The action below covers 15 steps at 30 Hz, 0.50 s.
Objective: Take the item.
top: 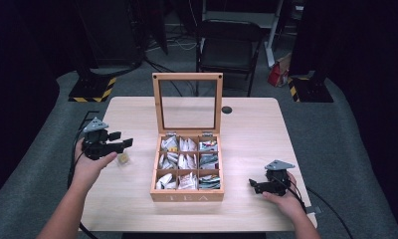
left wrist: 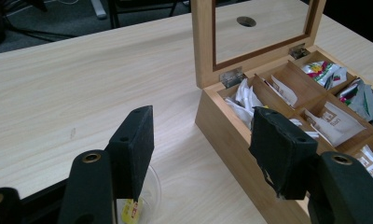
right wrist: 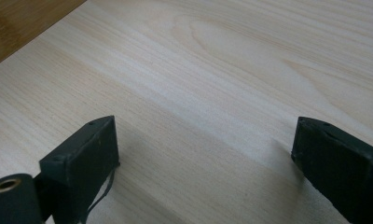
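- While a person's two hands rested at a pale wooden surface (top: 256, 124), the left tool (top: 121, 139) hovered with its jaws apart and nothing between them.
- Just below and in front of that tool lay a small tea sachet (top: 123, 158) in clear wrap with a yellow label, flat on the surface; in the left gripper view it (left wrist: 133, 207) peeked out under the near pad.
- To the far side of the left tool stood a wooden tea box (top: 187, 195), its glass lid (top: 187, 104) propped upright and its nine compartments holding more sachets.
- The right tool (top: 254, 185) sat low on the other side of the box, jaws spread wide over bare wood, holding nothing.
- Judged by its look, the sachet would be very light, thin and soft, and the glossy wrap likely slippery.
- Lying flat, it offered little edge; a pinch across its middle, with the pads lowered close to the surface, seemed the safest hold.
- Squeezing too hard could crumple it, though it looked unlikely to break.
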Tool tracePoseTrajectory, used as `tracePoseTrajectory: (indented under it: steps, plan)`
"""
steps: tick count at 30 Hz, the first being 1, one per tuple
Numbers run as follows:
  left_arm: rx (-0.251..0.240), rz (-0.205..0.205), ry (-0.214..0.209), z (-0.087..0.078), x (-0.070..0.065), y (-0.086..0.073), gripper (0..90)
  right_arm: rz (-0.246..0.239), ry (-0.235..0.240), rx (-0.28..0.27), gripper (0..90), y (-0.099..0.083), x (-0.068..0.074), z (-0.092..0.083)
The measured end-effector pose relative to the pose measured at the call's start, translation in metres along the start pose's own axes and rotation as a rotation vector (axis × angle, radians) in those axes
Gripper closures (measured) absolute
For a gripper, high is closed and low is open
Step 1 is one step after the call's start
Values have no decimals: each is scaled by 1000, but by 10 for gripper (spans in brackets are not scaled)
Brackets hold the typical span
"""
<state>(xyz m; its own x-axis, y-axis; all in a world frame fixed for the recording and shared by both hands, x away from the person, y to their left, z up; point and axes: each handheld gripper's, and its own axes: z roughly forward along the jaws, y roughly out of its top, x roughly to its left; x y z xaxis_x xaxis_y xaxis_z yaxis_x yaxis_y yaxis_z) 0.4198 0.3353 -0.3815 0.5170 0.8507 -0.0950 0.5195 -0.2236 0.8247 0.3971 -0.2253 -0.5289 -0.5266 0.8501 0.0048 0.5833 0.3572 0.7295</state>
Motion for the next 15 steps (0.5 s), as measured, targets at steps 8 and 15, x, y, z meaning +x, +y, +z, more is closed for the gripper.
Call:
tracePoseTrajectory:
  steps: [8,15]
  plan:
    - [-2,1,-18,-1,-6,-11,397,0,1,1,66,0,0,0]
    - [10,2,-32,0,-13,-23,394,0,1,1,66,0,0,0]
